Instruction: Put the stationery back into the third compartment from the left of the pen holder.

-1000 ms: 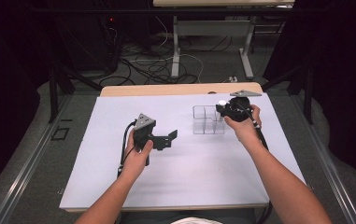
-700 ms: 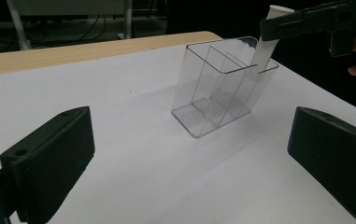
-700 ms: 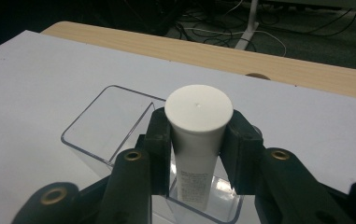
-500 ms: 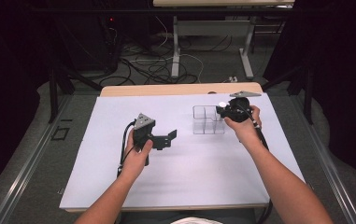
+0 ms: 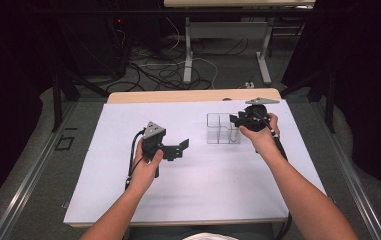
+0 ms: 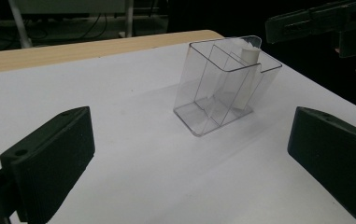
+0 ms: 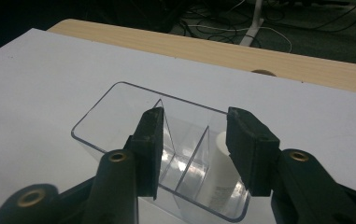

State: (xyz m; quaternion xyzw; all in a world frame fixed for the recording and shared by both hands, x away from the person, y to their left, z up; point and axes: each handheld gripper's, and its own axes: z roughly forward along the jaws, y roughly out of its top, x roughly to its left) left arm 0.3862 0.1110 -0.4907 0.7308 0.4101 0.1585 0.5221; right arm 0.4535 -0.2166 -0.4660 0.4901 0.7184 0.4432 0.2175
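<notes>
A clear plastic organiser [image 5: 222, 130] [image 6: 213, 93] [image 7: 115, 105] with several compartments stands on the white mat, right of centre. A white cylinder [image 6: 249, 50] [image 7: 223, 161] stands upright in its end compartment. My right gripper [image 5: 236, 120] [image 7: 192, 128] hovers just above that end of the organiser. Its jaws have just been opening and stand a little apart, with nothing pressed between them; the cylinder sits below the right pad. My left gripper [image 5: 182, 148] [image 6: 189, 119] rests to the left of the organiser, wide open, pointing at it with nothing in it.
The white mat [image 5: 128, 200] covers most of the wooden table [image 5: 178, 96]. Cables and desk legs [image 5: 188, 60] lie on the floor beyond the far edge. The other hand's gripper [image 6: 316, 21] shows in the left gripper view's top right.
</notes>
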